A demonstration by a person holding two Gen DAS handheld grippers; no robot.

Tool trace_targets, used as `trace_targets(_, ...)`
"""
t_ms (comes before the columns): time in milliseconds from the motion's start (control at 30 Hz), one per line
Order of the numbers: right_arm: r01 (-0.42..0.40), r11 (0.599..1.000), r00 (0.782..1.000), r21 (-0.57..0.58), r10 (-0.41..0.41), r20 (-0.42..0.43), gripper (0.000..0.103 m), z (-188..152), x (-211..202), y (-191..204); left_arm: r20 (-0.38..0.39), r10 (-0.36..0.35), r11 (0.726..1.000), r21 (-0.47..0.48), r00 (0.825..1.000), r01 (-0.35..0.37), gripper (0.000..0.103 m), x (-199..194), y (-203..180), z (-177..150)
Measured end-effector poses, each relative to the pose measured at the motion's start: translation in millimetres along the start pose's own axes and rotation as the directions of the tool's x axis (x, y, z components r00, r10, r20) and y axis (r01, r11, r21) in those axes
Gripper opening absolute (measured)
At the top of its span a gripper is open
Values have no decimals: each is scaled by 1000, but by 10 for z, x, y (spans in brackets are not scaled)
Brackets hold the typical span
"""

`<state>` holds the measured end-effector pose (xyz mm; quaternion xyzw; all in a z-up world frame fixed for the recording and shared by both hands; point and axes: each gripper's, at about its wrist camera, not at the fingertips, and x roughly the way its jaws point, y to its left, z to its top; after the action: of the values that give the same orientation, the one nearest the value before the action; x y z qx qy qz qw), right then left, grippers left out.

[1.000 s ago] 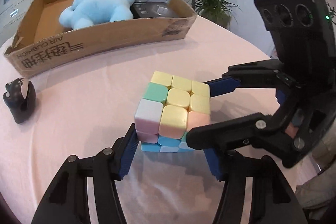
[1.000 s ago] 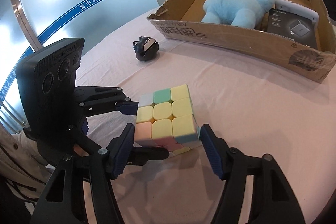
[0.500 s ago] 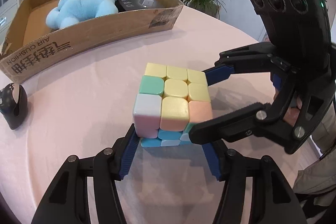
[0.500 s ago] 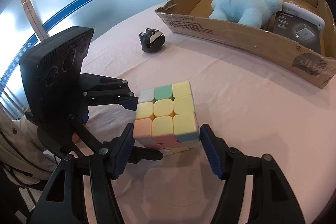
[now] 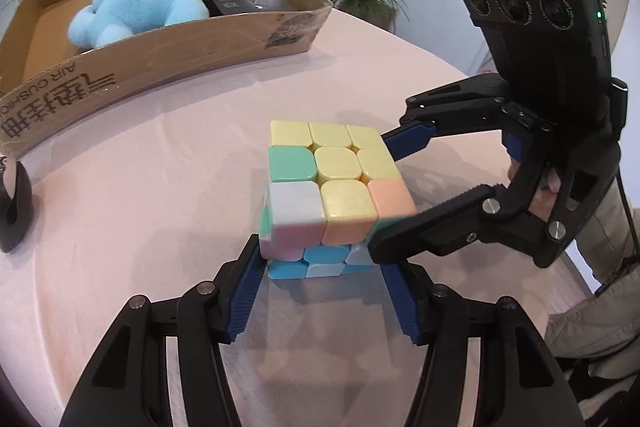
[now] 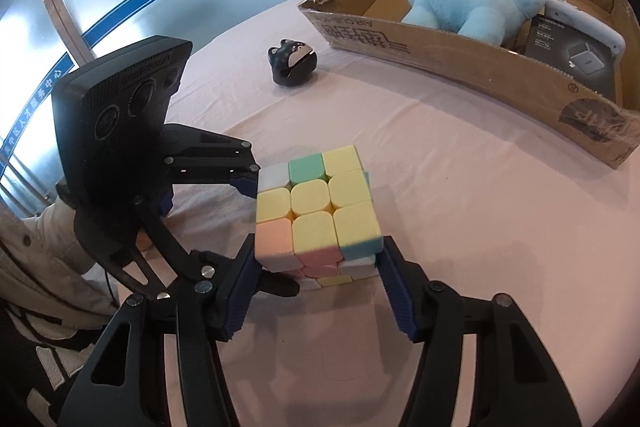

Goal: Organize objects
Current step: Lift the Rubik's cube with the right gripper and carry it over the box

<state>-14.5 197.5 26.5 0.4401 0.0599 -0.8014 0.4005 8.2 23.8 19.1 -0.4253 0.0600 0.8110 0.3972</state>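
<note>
Two claws pinch the pastel cube [image 5: 334, 195]: left claw [image 5: 320, 281] low, right claw [image 6: 316, 267] closing crosswise.

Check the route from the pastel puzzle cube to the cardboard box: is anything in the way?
Nothing visible blocks it. Bare tablecloth lies between the cube and the cardboard box. The small black figurine sits off to one side, only the box's near wall to clear.

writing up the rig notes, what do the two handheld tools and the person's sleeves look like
Both the left tool and the right tool have black plastic linkage arms with silver pivot screws and ribbed blue finger pads. Each carries a black three-lens camera block, the right one's with a green light. The sleeves are beige.
</note>
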Motion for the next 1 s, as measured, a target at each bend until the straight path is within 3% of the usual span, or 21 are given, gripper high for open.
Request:
trace_targets(100, 13, 1000, 1000, -15, -13, -5, 57, -5, 13, 20, -6, 43, 999, 33, 999, -42, 58, 15, -83, -7)
trace_targets(233, 68, 997, 998, -44, -69, -12, 65, -28, 58, 104, -13, 89, 994, 69, 996, -88, 66, 47, -180, -15)
trace_targets(333, 123, 991, 992, -48, -124, -15, 56, -15, 70, 132, -9, 121, 990, 72, 993, -120, 57, 51, -182, -22)
trace_targets(633, 131, 991, 991, -27, -132, -18, 55, 21, 15, 150, 11, 82, 996, 44, 997, -83, 56, -13, -147, -27)
trace_targets(1000, 135, 990, 991, -50, -135, 0, 55, 189, -45, 355, 20, 122, 990, 61, 992, -123, 56, -224, -150, 82)
